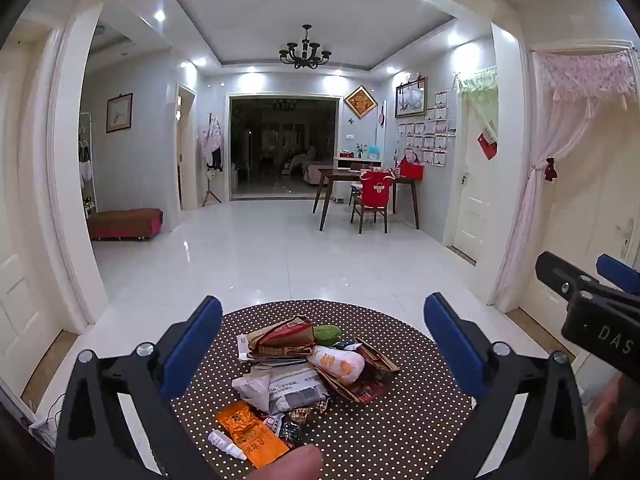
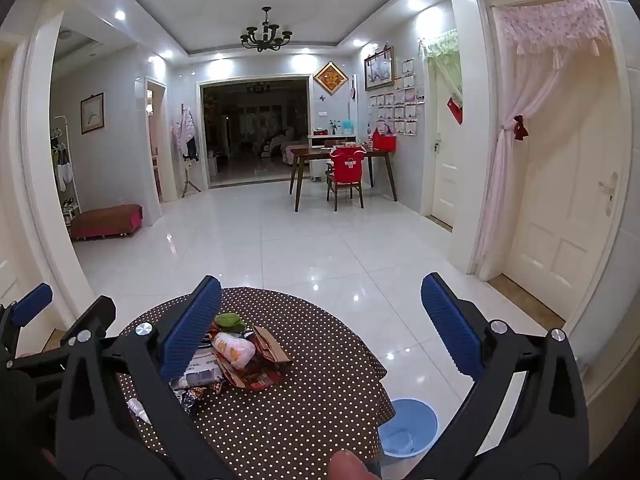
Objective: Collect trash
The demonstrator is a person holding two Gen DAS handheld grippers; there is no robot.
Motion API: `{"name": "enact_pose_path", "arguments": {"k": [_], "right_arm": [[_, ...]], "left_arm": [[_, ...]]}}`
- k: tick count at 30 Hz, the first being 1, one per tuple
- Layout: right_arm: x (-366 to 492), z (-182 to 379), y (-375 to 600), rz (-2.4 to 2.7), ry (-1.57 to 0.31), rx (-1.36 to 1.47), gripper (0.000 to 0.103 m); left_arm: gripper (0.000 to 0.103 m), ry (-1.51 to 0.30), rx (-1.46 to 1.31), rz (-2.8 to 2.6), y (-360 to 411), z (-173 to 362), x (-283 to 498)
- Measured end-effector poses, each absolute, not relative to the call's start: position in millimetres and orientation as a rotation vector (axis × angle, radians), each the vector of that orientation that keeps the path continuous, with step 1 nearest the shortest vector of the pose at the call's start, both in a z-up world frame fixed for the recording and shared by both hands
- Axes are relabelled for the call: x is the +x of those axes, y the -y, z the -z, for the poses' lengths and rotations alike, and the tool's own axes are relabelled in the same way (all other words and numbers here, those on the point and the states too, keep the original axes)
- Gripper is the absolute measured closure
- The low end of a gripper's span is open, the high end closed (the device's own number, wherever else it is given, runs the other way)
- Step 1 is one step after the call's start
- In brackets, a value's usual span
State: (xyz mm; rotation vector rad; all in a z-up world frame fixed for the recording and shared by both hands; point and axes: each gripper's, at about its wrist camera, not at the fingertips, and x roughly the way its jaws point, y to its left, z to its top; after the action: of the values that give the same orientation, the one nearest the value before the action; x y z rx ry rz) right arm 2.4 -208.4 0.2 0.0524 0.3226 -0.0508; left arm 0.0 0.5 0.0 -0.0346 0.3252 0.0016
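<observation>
Left wrist view: left gripper (image 1: 323, 350) hangs above the near edge of the round polka-dot table (image 1: 400, 432), jaws spread wide and empty, pitched a little downward so the trash pile (image 1: 308, 364) sits framed squarely between the two blue pads. Pile is heaped at mid-table, probably gathered there for sorting: a red-and-brown paper packet (image 1: 286, 338) at the far side, a green item (image 1: 327, 335) behind it, a white-and-yellow wrapper (image 1: 338, 364) toward the right jaw, grey crumpled mailers (image 1: 280, 390) in the middle. Nearest the jaws, slightly toward the left pad, lie an orange sachet (image 1: 250, 434) and a small white dropper bottle (image 1: 226, 443) flat on the cloth. Right gripper (image 1: 576, 276) shows at the frame's right edge, level with its partner. Right wrist view: right gripper (image 2: 322, 330) is likewise released and carrying nothing; the pile falls behind and beneath its left pad, so this tool is offset to the right of the trash. Below and between its jaws, on the floor beside the table, stands a blue bin (image 2: 408, 426) (likely the drop point, hence this hand's side). Nothing grasped yet; both tools look staged for a first pick.
</observation>
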Motion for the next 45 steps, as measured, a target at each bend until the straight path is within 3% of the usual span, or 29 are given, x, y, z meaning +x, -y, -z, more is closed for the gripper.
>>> {"name": "enact_pose_path", "arguments": {"k": [45], "right_arm": [[3,-1,220,0.048,-0.315,0.077,0.005]], "left_arm": [[0.004,-0.316,-0.047,0.036,-1,-5,-2]]}}
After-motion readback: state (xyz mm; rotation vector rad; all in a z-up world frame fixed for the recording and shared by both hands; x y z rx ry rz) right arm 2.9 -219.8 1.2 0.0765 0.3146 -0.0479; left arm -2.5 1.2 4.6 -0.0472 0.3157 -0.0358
